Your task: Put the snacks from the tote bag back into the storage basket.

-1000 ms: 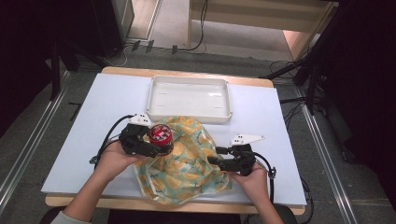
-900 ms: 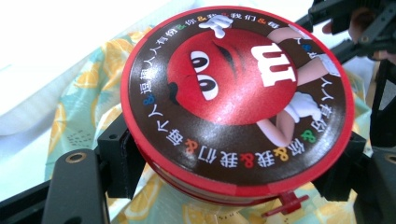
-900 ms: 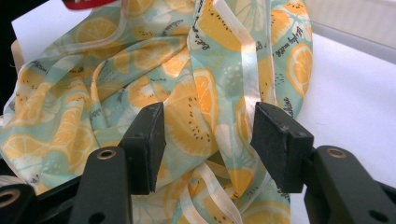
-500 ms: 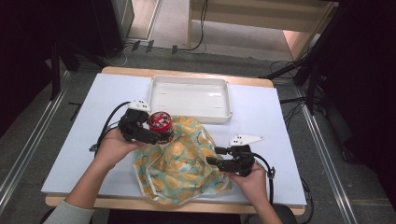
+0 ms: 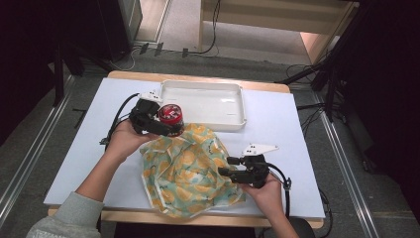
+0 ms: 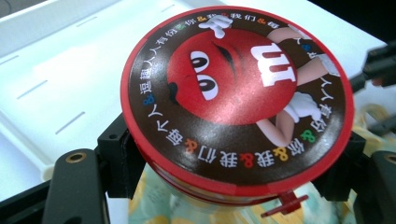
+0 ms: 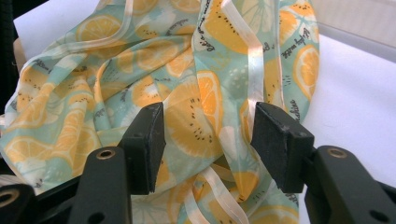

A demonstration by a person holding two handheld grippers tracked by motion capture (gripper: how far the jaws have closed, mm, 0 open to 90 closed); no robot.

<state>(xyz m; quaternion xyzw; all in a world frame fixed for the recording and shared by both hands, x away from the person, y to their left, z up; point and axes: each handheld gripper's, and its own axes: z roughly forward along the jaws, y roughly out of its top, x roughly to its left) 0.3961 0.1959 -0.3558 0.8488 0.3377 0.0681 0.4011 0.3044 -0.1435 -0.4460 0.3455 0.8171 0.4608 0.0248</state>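
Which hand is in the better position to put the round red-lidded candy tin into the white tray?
Left. The left gripper already clamps the round red-lidded candy tin beside the white plastic tray. The right gripper stands open at the orange-printed bag, farther from the tray.

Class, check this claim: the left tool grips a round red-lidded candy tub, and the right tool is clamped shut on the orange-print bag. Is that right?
Not quite. The left tool does grip the candy tub, but the right tool is open: the right gripper view shows its jaws apart, with the orange-print bag lying loose between them.
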